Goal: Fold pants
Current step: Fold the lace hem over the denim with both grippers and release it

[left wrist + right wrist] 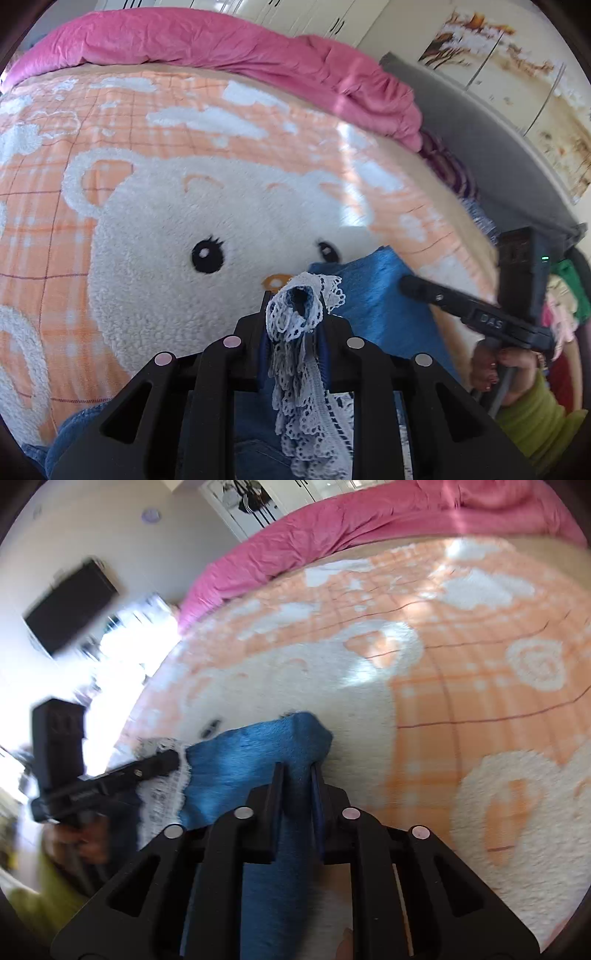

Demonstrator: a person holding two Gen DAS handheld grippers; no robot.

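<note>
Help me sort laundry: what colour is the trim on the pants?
White lace trim on blue denim pants; clearest in the left wrist view.

The blue denim pants with white lace trim (373, 291) run out past the bottom edge in both views, their full shape hidden behind the black gripper bodies. In the right wrist view, the black wall-mounted screen (70, 609) is motion-blurred.

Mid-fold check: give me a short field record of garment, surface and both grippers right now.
garment: blue pants with white lace trim
surface: orange bear blanket on the bed
left gripper: shut on the lace trim
right gripper: shut on the blue fabric
background: pink bedding along the far edge
</note>
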